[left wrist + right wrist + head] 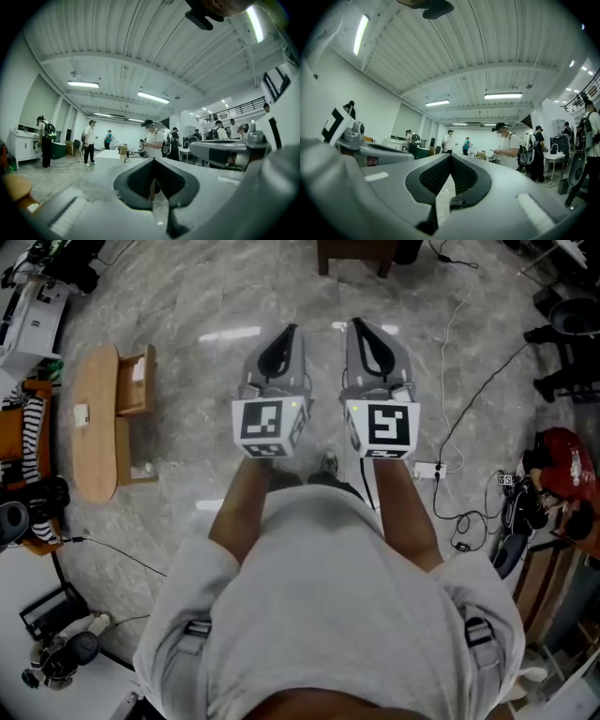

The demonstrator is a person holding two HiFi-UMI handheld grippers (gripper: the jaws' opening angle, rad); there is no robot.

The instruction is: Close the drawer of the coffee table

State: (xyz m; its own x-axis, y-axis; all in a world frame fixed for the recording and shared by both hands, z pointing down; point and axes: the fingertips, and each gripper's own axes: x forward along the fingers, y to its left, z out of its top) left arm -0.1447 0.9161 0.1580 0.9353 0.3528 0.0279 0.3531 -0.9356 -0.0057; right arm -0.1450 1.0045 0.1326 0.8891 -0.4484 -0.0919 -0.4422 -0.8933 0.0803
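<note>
Wooden coffee table (94, 423) with drawer (137, 382) seemingly pulled out, not yet closed. Left gripper (279, 343) and right gripper (370, 338) pressed together, empty, well apart from coffee table; approach and push remaining.

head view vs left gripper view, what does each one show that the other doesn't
Only the head view: the drawer pulled out of the coffee table, and the person's torso. Only the left gripper view: ceiling lights and people standing. Both: the left gripper and right gripper side by side, jaws shut, empty.
</note>
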